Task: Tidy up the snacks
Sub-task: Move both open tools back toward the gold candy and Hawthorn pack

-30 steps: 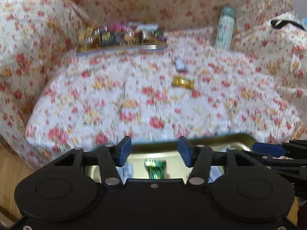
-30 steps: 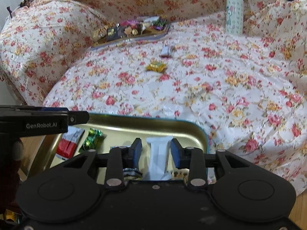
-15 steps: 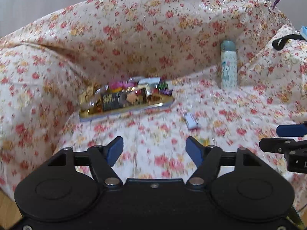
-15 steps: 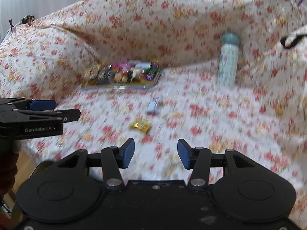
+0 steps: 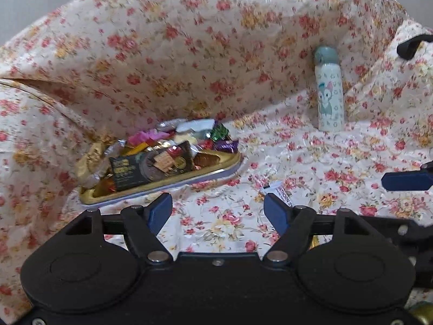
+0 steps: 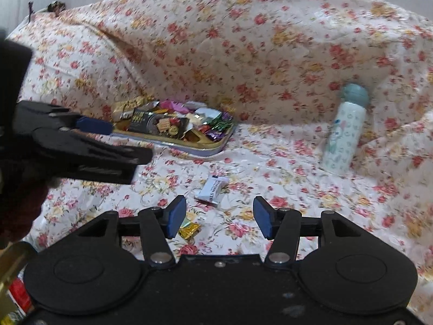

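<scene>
A gold tray (image 5: 222, 163) (image 6: 200, 145) heaped with several wrapped snacks rests at the back of the flowered sofa seat. A white snack packet (image 6: 212, 188) (image 5: 280, 193) lies loose on the seat, and a gold-wrapped candy (image 6: 189, 228) lies nearer, beside my right gripper's left finger. My left gripper (image 5: 217, 212) is open and holds nothing, its jaws spread over the cloth in front of the tray. My right gripper (image 6: 219, 216) is empty too, its jaws opening just short of the white packet. The left gripper (image 6: 93, 124) also shows from the side in the right wrist view.
A pale bottle with a cartoon print and teal cap (image 5: 328, 92) (image 6: 347, 132) stands against the sofa back at the right. The sofa's backrest and left armrest (image 6: 67, 62) enclose the seat. A second gold tray's corner (image 6: 10, 265) with a red wrapper shows at lower left.
Both grippers have left the near gold tray and moved forward over the seat toward the far tray. The right gripper let go of the white packet in the near tray; both jaws spread wider.
</scene>
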`<state>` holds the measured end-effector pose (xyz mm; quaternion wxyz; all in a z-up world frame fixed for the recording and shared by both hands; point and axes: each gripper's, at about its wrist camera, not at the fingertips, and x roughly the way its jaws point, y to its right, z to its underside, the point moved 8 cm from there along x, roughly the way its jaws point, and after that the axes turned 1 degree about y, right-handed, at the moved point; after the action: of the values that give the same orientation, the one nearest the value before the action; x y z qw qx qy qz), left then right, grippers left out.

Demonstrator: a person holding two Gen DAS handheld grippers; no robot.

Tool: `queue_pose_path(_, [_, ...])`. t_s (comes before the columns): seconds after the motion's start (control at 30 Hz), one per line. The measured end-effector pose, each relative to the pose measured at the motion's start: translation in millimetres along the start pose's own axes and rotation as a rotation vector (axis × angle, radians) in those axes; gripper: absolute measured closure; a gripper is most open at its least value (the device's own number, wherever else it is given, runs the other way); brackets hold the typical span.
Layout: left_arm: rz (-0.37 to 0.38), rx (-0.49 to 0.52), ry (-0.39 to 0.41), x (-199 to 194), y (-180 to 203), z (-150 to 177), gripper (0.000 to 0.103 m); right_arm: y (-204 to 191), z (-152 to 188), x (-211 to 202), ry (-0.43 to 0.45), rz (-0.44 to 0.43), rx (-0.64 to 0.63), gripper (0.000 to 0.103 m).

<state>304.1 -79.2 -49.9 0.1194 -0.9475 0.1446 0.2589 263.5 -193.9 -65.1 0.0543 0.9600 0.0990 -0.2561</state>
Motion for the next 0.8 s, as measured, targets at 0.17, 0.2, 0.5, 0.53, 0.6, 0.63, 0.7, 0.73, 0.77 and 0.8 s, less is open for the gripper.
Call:
queue_pose_path(0.17, [0.044,0.039,-0.033,29.6,7.4,8.8,0.027,-7.3,10.3,23.2,-0.05,-0.034,-0.038,0.045])
queue_pose_path(0.2, [0.053,0.035,-0.046,35.6,7.3,10.4,0.027,-9.4,11.6,26.2,-0.056,-0.041,-0.047,0.045])
queue_pose_path(0.5, [0.118,-0.087,-0.105,58.2,-10.3,19.6,0.027,-22.8,23.4,58.4,-0.106,-0.105,-0.109,0.045])
queue_pose_path(0.53, [0.117,-0.093,-0.106,58.9,-12.8,20.3,0.027,-24.2,23.7,61.9,-0.109,-0.11,-0.113,0.045])
queue_pose_path(0.6, [0.11,-0.098,-0.112,61.7,-17.1,21.9,0.027,-28.2,25.4,68.3,-0.113,-0.122,-0.124,0.045])
queue_pose_path(0.63, [0.107,-0.101,-0.115,63.1,-19.2,22.4,0.027,-30.1,26.0,70.3,-0.113,-0.128,-0.131,0.046])
queue_pose_path(0.7, [0.106,-0.109,-0.12,64.4,-23.2,23.7,0.027,-33.6,26.9,75.0,-0.113,-0.137,-0.145,0.046])
queue_pose_path(0.73, [0.106,-0.112,-0.122,64.6,-24.4,24.1,0.027,-35.4,27.7,77.2,-0.114,-0.141,-0.152,0.046])
queue_pose_path(0.77, [0.106,-0.114,-0.124,64.8,-25.7,24.5,0.027,-36.9,28.3,79.5,-0.117,-0.146,-0.158,0.046])
queue_pose_path(0.8, [0.106,-0.117,-0.125,65.9,-26.1,24.6,0.027,-38.0,28.3,80.5,-0.115,-0.15,-0.162,0.046])
